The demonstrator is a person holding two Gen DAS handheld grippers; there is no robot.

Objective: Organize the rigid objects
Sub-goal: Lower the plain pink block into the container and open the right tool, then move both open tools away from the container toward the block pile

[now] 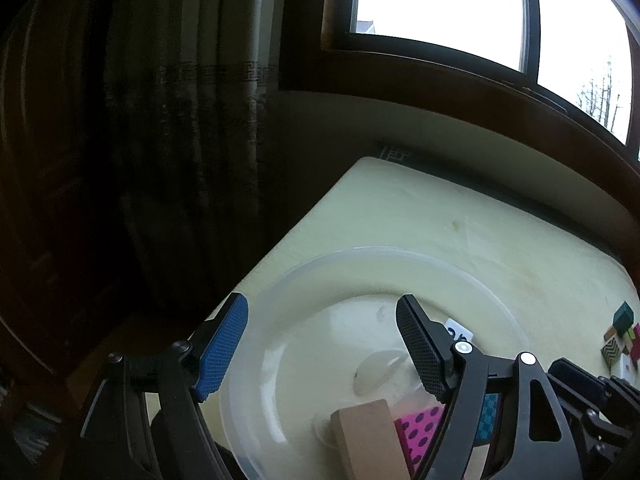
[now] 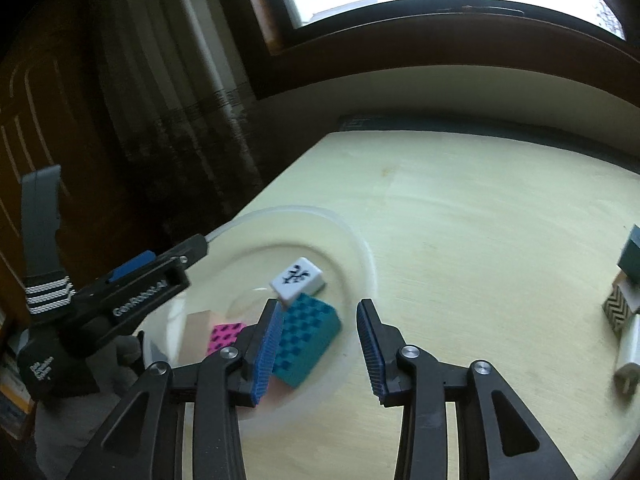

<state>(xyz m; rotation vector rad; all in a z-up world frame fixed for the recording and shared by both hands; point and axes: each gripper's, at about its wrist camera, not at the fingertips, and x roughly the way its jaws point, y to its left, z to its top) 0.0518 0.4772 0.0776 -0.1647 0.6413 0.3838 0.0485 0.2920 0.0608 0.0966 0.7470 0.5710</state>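
A clear plastic bowl stands on the pale table and holds a white mahjong tile, a teal checkered block, a pink dotted block and a tan wooden block. My right gripper is open and empty above the bowl's near right side. My left gripper is open too, straddling the bowl's left rim, with the tan block and pink block just below it. From the right wrist view the left gripper reaches in at the bowl's left edge.
Loose blocks lie at the table's right edge: a dark green one, a zigzag-patterned one and a white one. The same pile shows in the left wrist view. A curtain and a window stand behind the table.
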